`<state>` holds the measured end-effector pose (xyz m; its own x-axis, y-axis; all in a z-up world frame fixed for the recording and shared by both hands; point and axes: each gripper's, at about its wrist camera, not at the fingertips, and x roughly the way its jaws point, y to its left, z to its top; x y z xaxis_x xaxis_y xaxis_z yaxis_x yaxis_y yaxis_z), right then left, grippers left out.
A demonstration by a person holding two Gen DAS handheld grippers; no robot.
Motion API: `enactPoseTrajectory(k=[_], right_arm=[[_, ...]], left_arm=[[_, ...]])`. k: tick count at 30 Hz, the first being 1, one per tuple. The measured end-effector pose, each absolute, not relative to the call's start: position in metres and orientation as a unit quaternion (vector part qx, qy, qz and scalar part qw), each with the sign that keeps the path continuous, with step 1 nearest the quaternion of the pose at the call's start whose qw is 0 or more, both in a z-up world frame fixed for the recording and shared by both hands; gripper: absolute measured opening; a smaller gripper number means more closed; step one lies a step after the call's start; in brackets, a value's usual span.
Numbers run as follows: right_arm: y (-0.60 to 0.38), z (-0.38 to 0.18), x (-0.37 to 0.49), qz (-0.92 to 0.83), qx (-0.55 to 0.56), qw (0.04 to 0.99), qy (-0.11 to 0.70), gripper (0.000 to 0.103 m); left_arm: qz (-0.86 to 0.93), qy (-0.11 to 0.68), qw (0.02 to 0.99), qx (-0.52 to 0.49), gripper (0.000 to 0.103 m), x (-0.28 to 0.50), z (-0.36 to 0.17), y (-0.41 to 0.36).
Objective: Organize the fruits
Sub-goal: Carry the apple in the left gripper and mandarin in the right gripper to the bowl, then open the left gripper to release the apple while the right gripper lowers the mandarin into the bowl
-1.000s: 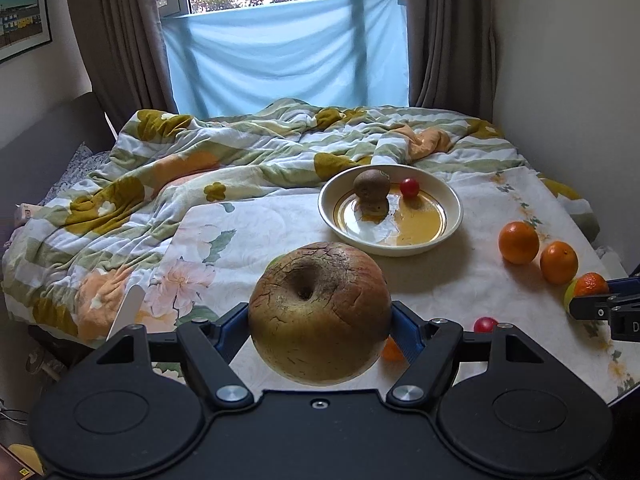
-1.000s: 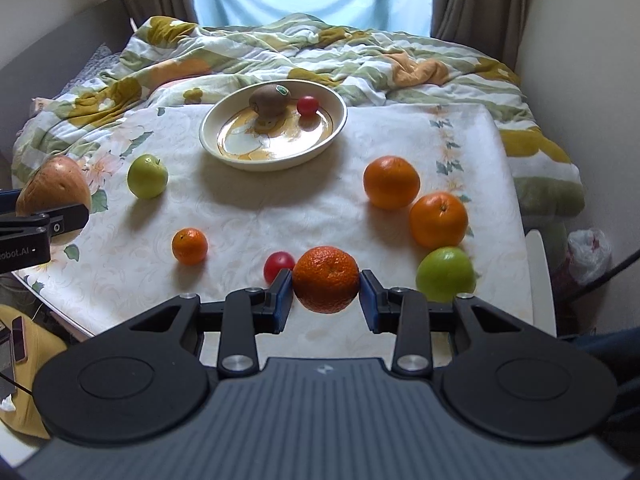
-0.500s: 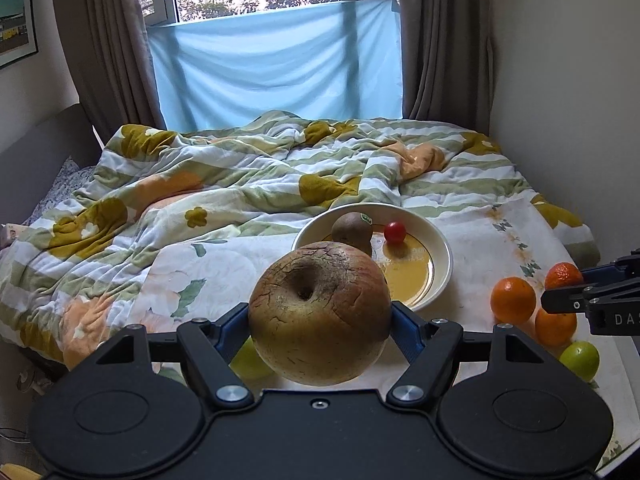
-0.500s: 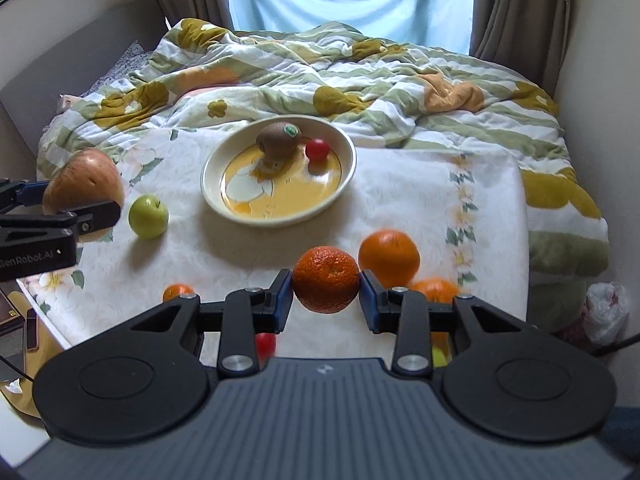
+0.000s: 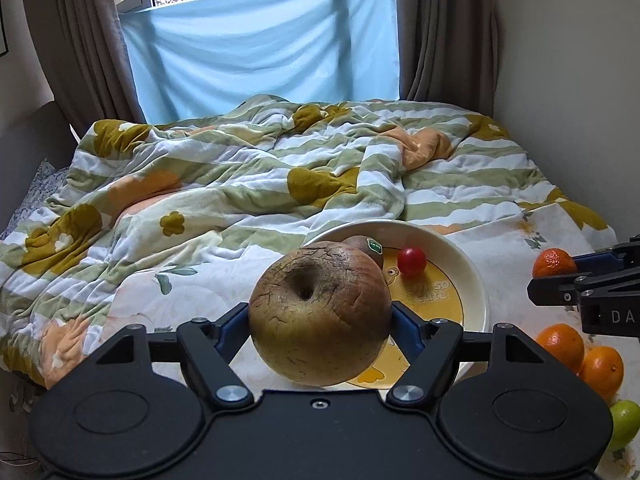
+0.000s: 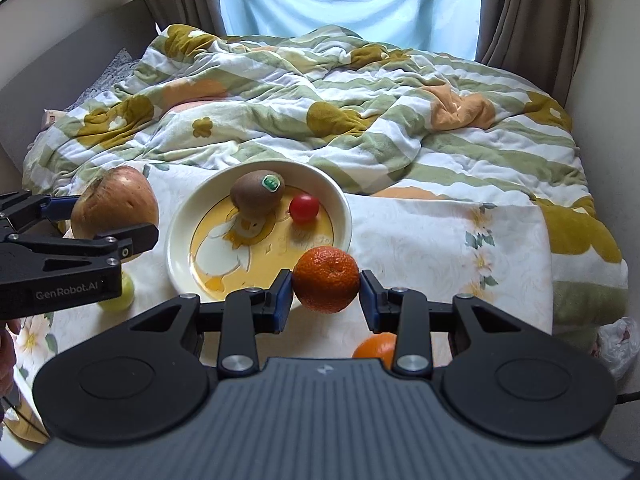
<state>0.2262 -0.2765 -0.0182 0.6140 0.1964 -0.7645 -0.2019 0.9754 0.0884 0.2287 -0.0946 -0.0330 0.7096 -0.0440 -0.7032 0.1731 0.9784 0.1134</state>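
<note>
Both your grippers have closed in on the white shallow bowl with the yellow cartoon centre [image 6: 176,236] since a second ago; it was well ahead of you then and now sits just beyond your fingertips. Your left gripper [image 5: 320,320] is still pinching the big russet-brown apple [image 5: 320,312], which hangs just left of the bowl's near rim. Your right gripper [image 6: 326,294] stays clamped on the bumpy orange mandarin [image 6: 326,278], poised over the bowl's near right edge. Inside the bowl sit a brown kiwi with a green sticker [image 6: 258,194] and, just beside it, a small red cherry tomato [image 6: 304,208]. Under your left gripper's body, a small green apple [image 6: 124,294] rests on the floral cream cloth [image 6: 420,240]. To the right, two loose oranges [image 5: 560,344] lie touching, with a green fruit [image 5: 624,420] just beside them at the near edge. Farther off, the rumpled green-striped flowered quilt [image 5: 240,184] covers the bed, then the pale blue sheet hung over the window [image 5: 260,48] between brown curtains [image 5: 440,28].
</note>
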Motion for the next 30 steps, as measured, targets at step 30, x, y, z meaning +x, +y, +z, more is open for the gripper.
enactPoseTrajectory(k=[30], right_arm=[[-0.273,-0.052,0.294,0.083,0.011,0.885,0.459,0.051]], left_arm=[[-0.063,0.371,0.912,0.166,0.103,0.274,-0.083,-0.108]])
